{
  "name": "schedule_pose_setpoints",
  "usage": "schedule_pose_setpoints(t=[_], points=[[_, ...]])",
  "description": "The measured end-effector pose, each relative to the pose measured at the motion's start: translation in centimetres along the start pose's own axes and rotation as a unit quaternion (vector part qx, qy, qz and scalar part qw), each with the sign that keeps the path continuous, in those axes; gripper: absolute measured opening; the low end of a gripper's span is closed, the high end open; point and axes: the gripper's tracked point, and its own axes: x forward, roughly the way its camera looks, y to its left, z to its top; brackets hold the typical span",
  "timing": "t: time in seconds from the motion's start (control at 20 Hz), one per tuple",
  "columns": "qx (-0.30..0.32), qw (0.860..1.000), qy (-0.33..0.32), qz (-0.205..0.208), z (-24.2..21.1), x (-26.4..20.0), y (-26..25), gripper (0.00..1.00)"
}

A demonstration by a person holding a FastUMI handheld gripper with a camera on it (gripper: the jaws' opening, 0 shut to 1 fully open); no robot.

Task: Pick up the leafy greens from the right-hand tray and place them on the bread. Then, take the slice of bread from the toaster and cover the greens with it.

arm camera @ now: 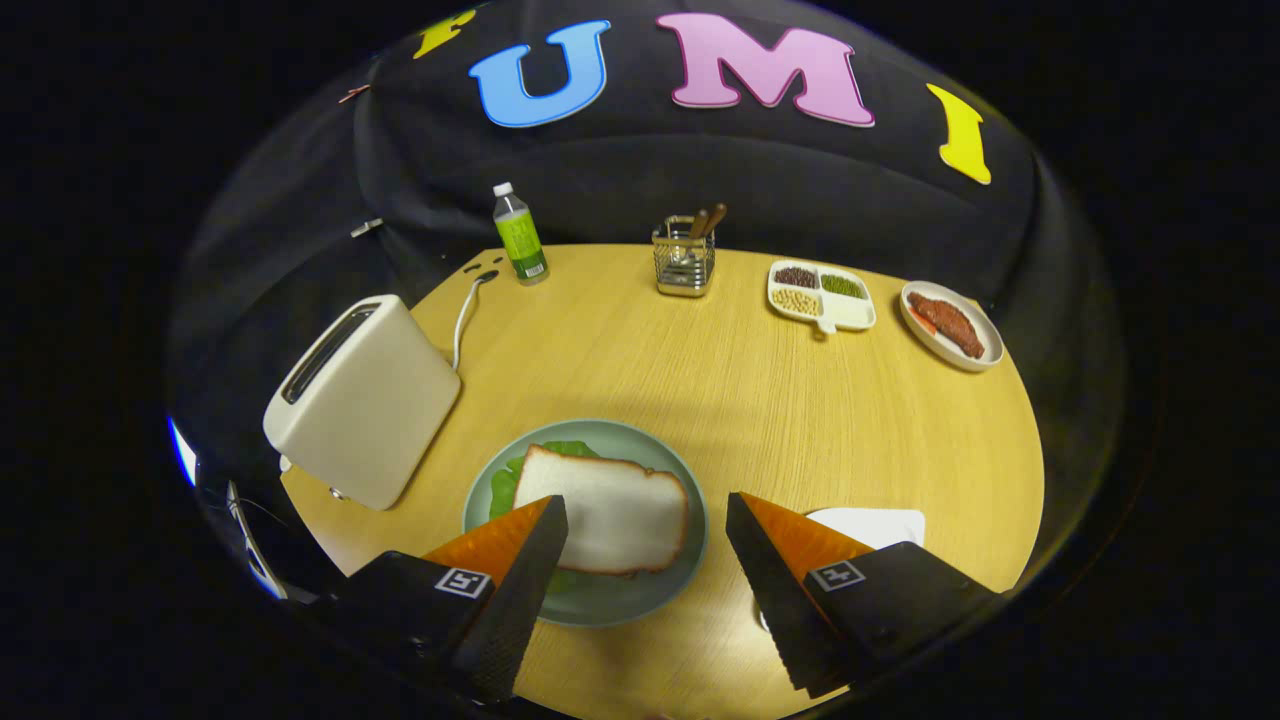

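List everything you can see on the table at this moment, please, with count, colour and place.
table: one, light wood, under everything
plate: one, grey-green, just ahead of the fingers
bread slice: one, white, on the plate over the greens
leafy greens: green, edge showing under the bread
toaster: one, cream, left of the plate
bottle: one, green, far left
cutlery holder: one, metal, far middle
divided tray: one, white, holding beans
dish of meat: one, white, far right
white tray: one, beside right finger
gripper: open, above the plate
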Motion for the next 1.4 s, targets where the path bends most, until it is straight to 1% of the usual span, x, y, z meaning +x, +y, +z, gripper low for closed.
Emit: schedule_pose_setpoints(t=[0.15, 0.35, 0.5, 0.6, 0.75, 0.85, 0.95, 1.1, 1.25, 1.4], points=[[-0.011, 0.998, -0.062, 0.012, 3.2, -3.8, 0.5, 0.99], [-0.018, 0.989, -0.144, 0.014, 8.7, -9.3, 0.9, 0.99], [-0.018, 0.979, -0.201, -0.01, 12.5, -13.0, 0.0, 0.99], [-0.009, 0.974, -0.225, -0.032, 14.2, -15.0, -1.1, 0.99], [0.028, 0.968, -0.24, -0.066, 15.2, -17.3, -3.1, 0.99], [0.052, 0.961, -0.256, -0.089, 16.0, -18.7, -4.8, 0.99], [0.064, 0.953, -0.274, -0.115, 16.6, -19.8, -6.4, 0.99], [0.063, 0.945, -0.286, -0.146, 16.6, -21.1, -7.9, 0.98], [0.063, 0.941, -0.294, -0.157, 16.4, -21.6, -7.9, 0.99], [0.049, 0.94, -0.296, -0.165, 16.4, -21.8, -7.9, 0.99]])
